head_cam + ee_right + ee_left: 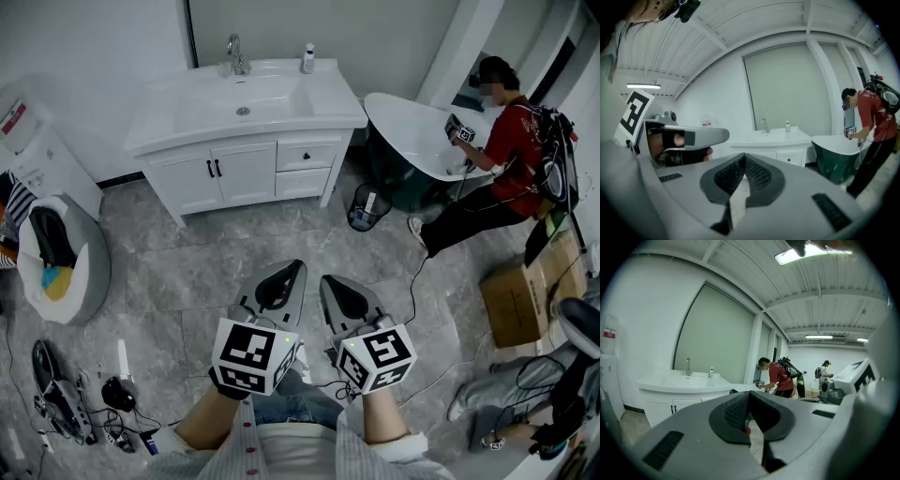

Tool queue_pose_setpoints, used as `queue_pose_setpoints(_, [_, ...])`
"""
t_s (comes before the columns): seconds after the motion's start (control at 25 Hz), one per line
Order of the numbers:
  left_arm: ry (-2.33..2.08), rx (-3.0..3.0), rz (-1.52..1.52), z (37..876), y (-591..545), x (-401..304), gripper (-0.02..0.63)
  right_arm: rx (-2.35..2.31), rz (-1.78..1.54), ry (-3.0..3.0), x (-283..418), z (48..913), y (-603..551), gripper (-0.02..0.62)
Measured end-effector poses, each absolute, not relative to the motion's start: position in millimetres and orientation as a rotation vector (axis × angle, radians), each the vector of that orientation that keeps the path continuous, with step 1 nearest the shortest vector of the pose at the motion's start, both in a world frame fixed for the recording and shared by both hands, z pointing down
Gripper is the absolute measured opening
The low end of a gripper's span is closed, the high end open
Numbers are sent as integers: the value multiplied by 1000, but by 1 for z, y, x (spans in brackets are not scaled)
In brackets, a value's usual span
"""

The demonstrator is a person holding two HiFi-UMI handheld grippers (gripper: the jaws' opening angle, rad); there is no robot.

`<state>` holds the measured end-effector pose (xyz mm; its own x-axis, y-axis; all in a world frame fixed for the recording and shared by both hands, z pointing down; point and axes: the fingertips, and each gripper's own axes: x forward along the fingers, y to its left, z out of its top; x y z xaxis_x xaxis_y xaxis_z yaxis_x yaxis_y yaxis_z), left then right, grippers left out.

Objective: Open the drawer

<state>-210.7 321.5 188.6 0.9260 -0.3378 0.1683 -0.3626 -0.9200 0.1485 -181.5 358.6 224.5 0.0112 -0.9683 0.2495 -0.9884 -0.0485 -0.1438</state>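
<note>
Grey marbled floor (234,272) runs from the person's feet to a white vanity (197,178) at the far wall.

The left gripper (749,394) has its jaws closed, ribbed pads meeting at the tip, with nothing between them; only floor shows through the slot lower down. The right gripper (743,158) is the same: jaws together and empty. In the head view the two are held side by side, close but not touching, over the floor, both aimed toward the vanity and well apart from it. Each carries a marker cube, left (253,354) and right (380,356); the faces bear black-and-white square patterns, no letters.

Two drawers sit stacked in the right part of the vanity, the top drawer (307,156) above the lower drawer (302,182), both shut flush, each with a small dark knob. To their left are two doors (214,171) with black handles. On the worktop (178,112) stand a tap (236,54) behind the basin and a small bottle (307,58) at the back right corner.

Right of the vanity stands a tub (412,131), dark outside and white inside, where a person in a red top (506,141) bends over it (backpack on). A dark bin (366,206) stands on the floor between vanity and tub, and a cardboard box (516,300) lies further right. At far left a white unit bears a red label (13,117), its writing too small to read.
</note>
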Motion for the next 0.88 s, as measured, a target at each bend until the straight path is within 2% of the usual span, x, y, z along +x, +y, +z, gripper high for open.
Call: queue_pose_setpoints(0.88, [-605, 2861, 226, 206, 346, -229, 17, 2145, 506, -2154, -191, 238, 389, 8])
